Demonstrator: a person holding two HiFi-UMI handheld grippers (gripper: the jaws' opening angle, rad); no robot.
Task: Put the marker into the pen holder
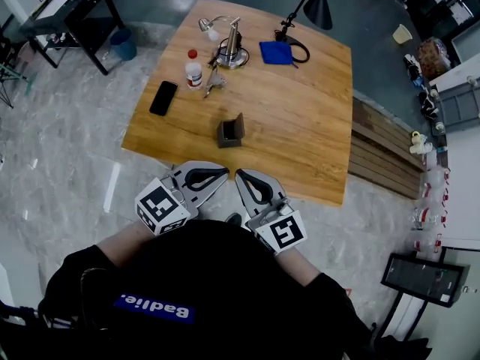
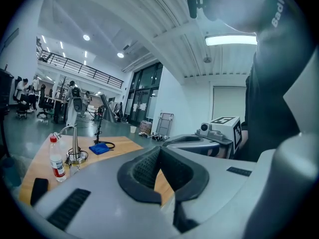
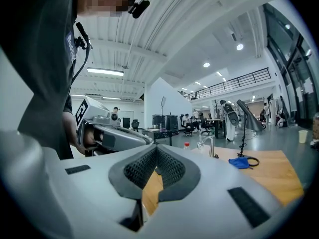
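Observation:
The pen holder, a small dark square box, stands on the wooden table a little in front of its middle. A small grey item lies beside the bottle; I cannot tell whether it is the marker. Both grippers hover at the table's near edge, close to the person's body and side by side. The left gripper is shut with nothing in it. So is the right gripper. Each one shows in the other's view.
At the back of the table are a black phone, a red-capped bottle, a metal stand, a blue cloth and a black lamp. A wooden bench runs along the right side.

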